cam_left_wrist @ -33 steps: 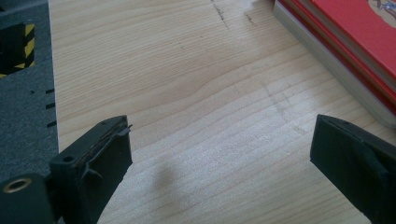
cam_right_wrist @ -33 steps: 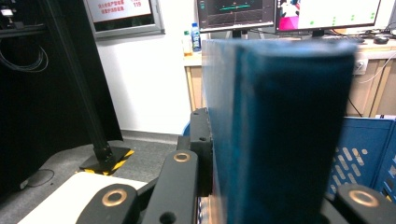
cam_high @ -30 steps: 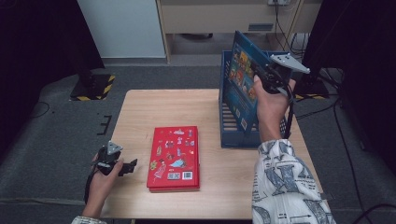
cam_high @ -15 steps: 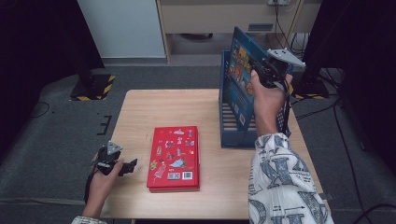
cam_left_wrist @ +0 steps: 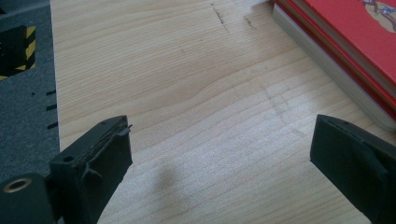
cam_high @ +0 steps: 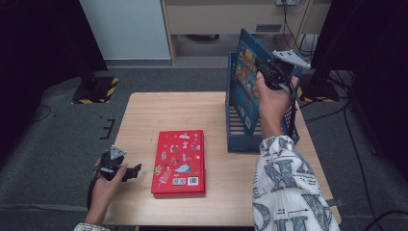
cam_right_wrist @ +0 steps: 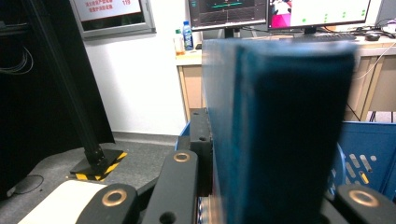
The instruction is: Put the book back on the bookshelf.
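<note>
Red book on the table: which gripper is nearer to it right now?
Left. The left gripper rests open on the table beside the red book, apart from it. The right gripper is up over the blue rack, clamping the blue book.

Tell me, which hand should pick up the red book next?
Probably the left. The left gripper rests open on the table right beside the red book, while the right gripper is busy holding the blue book over the blue rack.

A lab or recording room: computer monitors (cam_right_wrist: 280,11) on a back desk, black stands with yellow-black striped bases (cam_high: 94,90), trailing cables, grey carpet, one pale wooden bench (cam_high: 192,115).
</note>
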### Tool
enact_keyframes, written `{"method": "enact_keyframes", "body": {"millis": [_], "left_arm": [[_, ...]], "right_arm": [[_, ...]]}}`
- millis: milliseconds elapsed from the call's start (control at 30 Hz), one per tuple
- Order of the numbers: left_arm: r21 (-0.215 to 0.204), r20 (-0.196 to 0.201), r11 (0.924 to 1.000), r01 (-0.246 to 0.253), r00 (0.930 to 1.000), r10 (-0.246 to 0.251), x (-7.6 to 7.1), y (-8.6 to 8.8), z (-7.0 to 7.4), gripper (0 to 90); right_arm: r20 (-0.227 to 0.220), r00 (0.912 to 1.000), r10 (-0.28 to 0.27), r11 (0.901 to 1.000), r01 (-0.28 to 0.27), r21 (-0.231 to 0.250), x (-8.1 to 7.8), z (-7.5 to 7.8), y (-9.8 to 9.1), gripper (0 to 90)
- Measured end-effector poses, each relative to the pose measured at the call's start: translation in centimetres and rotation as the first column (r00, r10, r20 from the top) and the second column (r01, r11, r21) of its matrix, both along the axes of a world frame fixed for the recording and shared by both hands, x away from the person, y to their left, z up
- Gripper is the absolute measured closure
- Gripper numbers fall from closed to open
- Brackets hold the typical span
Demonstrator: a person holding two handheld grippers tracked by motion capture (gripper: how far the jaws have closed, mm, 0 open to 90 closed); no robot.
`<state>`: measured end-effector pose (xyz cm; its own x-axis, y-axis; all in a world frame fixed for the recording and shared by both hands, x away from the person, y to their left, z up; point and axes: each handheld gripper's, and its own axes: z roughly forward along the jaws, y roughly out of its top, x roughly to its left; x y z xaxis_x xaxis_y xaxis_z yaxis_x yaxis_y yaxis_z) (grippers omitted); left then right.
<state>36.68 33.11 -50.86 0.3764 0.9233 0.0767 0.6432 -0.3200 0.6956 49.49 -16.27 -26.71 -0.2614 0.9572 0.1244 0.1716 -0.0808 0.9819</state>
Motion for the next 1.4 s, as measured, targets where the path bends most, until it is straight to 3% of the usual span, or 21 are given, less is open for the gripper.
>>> {"method": "enact_keyframes", "body": {"millis": [600, 1400], "left_arm": [[-0.005, 0.002, 1.0, 0.005, 1.0, -0.005, 0.0, -0.1, 0.0, 4.7], [-0.008, 0.004, 0.9999, 0.006, 1.0, -0.006, 0.0, -0.1, 0.0, 4.8]], "right_arm": [[0.0, 0.9998, -0.019, 0.9998, 0.019, 0.01, 1.1, -0.5, 0.4, 83.0], [0.027, 0.9995, -0.017, 0.9994, 0.018, -0.03, 1.9, -1.7, 2.0, 83.0]]}}
